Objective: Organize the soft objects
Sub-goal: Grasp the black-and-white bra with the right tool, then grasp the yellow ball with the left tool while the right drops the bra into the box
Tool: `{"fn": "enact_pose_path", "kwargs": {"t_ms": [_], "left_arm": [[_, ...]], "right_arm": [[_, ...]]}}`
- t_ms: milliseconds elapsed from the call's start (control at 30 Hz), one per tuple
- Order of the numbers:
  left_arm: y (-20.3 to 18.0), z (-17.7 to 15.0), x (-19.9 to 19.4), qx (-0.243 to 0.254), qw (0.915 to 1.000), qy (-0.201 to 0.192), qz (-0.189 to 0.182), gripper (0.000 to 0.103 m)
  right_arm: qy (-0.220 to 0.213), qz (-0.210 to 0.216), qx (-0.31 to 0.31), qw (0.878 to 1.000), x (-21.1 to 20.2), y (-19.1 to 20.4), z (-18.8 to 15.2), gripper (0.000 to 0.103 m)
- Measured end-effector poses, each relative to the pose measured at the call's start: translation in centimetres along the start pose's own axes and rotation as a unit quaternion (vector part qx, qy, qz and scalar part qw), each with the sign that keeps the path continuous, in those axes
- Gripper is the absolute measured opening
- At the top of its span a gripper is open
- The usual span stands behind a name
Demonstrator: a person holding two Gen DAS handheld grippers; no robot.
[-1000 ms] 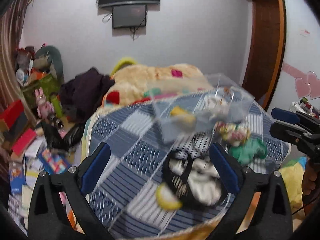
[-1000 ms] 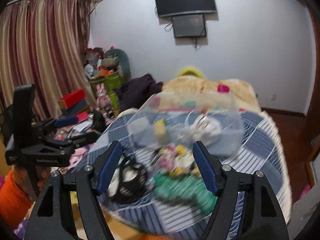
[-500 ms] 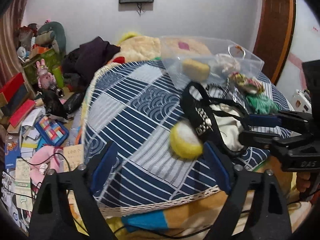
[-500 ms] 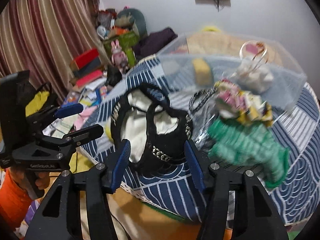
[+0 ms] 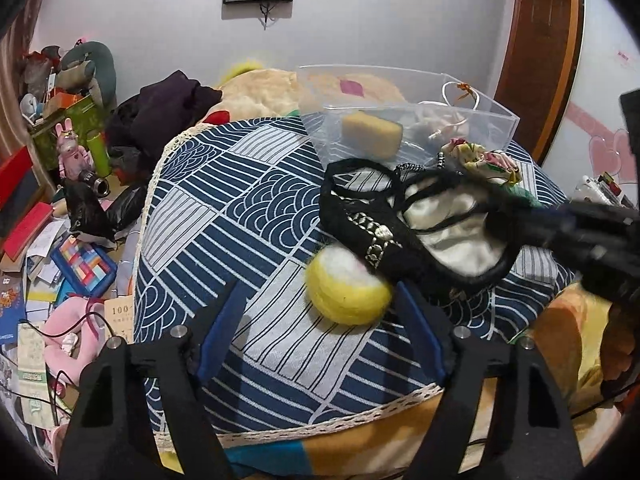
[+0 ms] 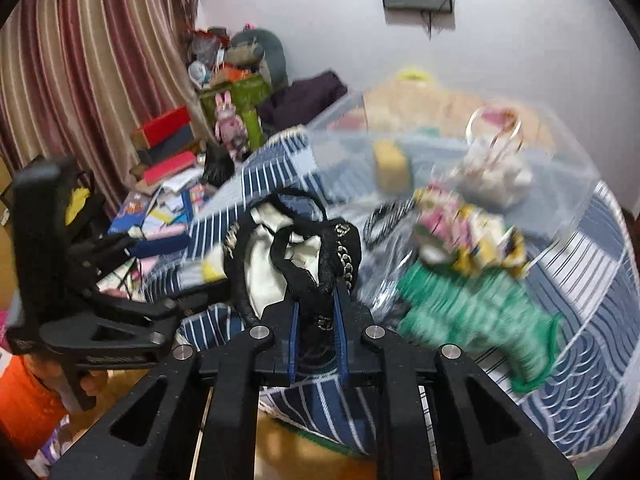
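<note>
A black pouch with a white lining [image 5: 432, 232] lies on the blue patterned cover [image 5: 240, 208]. My right gripper [image 6: 318, 320] is shut on the pouch's [image 6: 296, 256] near edge. A yellow and white felt ball [image 5: 348, 284] rests against the pouch, just ahead of my open left gripper [image 5: 320, 328] and between its fingers. A clear plastic box [image 5: 404, 116] behind holds a yellow sponge [image 5: 372, 132] and a white bundle [image 6: 492, 172]. A floral scrunchie [image 6: 460, 236] and a green knitted piece [image 6: 472, 316] lie to the right.
The covered surface drops off at its lace front edge [image 5: 360, 416]. The floor at left is littered with books, boxes and toys [image 5: 68, 264]. A heap of clothes and a beige blanket [image 5: 256, 92] lie behind the box.
Both grippers came down and forward toward the cover. My right gripper closed on the black pouch. My left gripper moved in around the yellow ball.
</note>
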State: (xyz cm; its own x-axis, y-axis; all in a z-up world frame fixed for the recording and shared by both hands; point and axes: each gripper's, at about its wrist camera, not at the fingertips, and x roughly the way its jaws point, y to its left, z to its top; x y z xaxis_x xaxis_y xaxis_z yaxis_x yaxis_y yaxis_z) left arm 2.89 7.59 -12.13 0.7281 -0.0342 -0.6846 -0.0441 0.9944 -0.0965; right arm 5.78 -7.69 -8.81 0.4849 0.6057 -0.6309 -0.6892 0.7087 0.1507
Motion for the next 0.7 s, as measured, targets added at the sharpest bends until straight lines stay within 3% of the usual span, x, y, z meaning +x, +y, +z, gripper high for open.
{"fn": "enact_pose_path", "kwargs": {"t_ms": [167,300,333,533,700], "left_arm": [[0.0,0.4,0.7,-0.004,0.9999,0.005,-0.012,0.071],[-0.5,0.9,1.6,-0.005,0.9989,0.013,-0.046,0.045],[-0.6,1.0,1.7,-0.005,0.9986,0.014,-0.05,0.043],[-1.2,2.2,1.4,-0.005,0.9985,0.002,-0.055,0.042],[-1.4,4.6,0.1,-0.002,0.9982,-0.033,-0.051,0.042]], "right_arm": [[-0.052,-0.009,0.001,0.999,-2.9,-0.6,1.9,0.012],[-0.084,-0.021,0.009,0.996,-4.5,-1.3,3.3,0.012],[-0.09,-0.024,0.011,0.996,-4.7,-1.5,3.5,0.012],[-0.116,-0.043,0.02,0.992,-5.9,-3.1,4.9,0.011],[-0.14,-0.052,0.019,0.989,-7.0,-4.2,6.9,0.011]]}}
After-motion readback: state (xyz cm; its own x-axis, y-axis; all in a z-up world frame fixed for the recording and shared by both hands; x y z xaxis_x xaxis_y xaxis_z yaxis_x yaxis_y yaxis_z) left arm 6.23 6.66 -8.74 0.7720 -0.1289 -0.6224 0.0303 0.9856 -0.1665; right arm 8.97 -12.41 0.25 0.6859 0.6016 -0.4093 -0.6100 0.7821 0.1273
